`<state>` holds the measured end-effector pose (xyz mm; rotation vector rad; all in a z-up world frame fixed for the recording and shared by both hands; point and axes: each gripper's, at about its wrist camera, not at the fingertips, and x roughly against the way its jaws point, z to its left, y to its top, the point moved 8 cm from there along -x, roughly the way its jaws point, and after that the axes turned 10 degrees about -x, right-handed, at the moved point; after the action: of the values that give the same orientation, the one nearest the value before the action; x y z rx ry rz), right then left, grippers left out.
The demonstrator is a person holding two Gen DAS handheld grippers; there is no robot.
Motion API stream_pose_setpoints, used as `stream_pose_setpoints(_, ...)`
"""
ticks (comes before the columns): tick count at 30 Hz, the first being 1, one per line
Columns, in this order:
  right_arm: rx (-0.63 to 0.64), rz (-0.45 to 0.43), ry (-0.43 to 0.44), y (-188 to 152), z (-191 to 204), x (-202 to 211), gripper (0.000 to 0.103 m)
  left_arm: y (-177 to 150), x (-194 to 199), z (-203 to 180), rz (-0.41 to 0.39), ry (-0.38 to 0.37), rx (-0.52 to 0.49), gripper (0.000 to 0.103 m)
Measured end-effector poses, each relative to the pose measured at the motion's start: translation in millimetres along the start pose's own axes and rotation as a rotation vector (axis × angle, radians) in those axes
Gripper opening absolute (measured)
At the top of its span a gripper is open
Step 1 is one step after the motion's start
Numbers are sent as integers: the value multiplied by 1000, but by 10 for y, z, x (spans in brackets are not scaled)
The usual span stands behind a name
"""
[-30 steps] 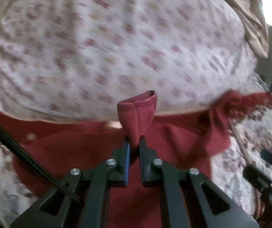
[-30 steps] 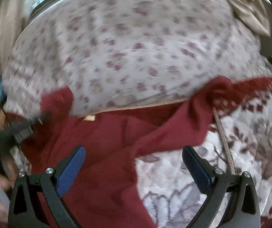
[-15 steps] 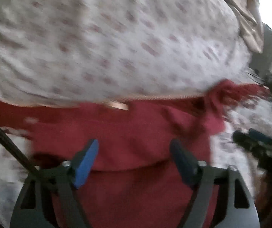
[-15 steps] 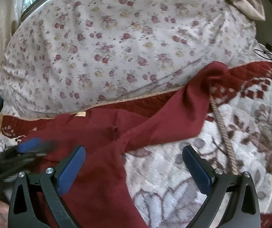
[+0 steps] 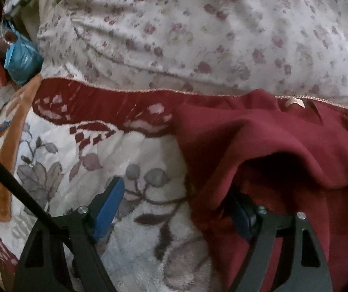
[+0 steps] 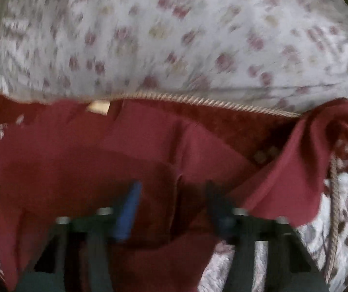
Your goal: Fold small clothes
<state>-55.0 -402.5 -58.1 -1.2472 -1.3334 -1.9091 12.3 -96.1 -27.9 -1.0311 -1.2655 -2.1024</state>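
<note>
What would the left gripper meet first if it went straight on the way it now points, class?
Probably the left edge of the dark red garment, or the floral blanket it lies on. The left gripper stands open, straddling that edge; depth is unclear.

The dark red garment (image 5: 259,141) is a soft matt cloth of fine, even weave, creased into loose folds, with a small pale woven label (image 5: 295,102) at its 1 o'clock edge. Beneath it, the bedspread (image 5: 135,223) is a plush, fuzzy fabric, white with grey and maroon floral figures, edged in twisted tan cord (image 6: 198,101). The pillow (image 5: 198,36) at 12 o'clock is thin, smooth, wrinkled cotton-like cloth in a small rose print. The left gripper (image 5: 176,202) is matt black plastic with bright metal screw heads and matt blue pads (image 5: 108,209). The right gripper (image 6: 174,209) looks alike but is blurred.
</note>
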Motion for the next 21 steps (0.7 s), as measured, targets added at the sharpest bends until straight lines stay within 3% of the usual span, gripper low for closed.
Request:
stream_pose_setpoints(1, 37, -15, -27, -3, 11, -13, 16, -4, -10, 20, 1, -7, 7, 81)
stream_pose_setpoints(2, 60, -47, -41, 10, 16, 23, 9, -17, -9, 46, 2, -11, 14, 81)
stream_pose_setpoints(6, 34, -171, 5, 171, -24, 416, 5, -55, 38, 84, 5, -40, 34, 81)
stream_pose_setpoints(9, 17, -247, -33, 316, -141, 655, 5, -74, 57, 54, 10, -56, 22, 81)
stream_pose_setpoints(13, -30, -211, -181, 387, -470, 434, 5, -131, 14, -28, 40, -85, 5, 81)
stream_pose_setpoints(15, -63, -165, -174, 342, -575, 274, 6, -154, 50, -13, 49, -101, 15, 81)
stream_pose_setpoints(18, -124, -112, -114, 215, -600, 222, 24, -160, 191, 69, 26, -151, 48, 81)
stream_pose_setpoints(20, -130, -152, -87, 196, -535, 391, 59, -125, 273, 161, -4, -156, 87, 81)
stream_pose_setpoints(21, -123, -168, -69, 177, -464, 486, 65, -100, 293, 195, -15, -160, 101, 81)
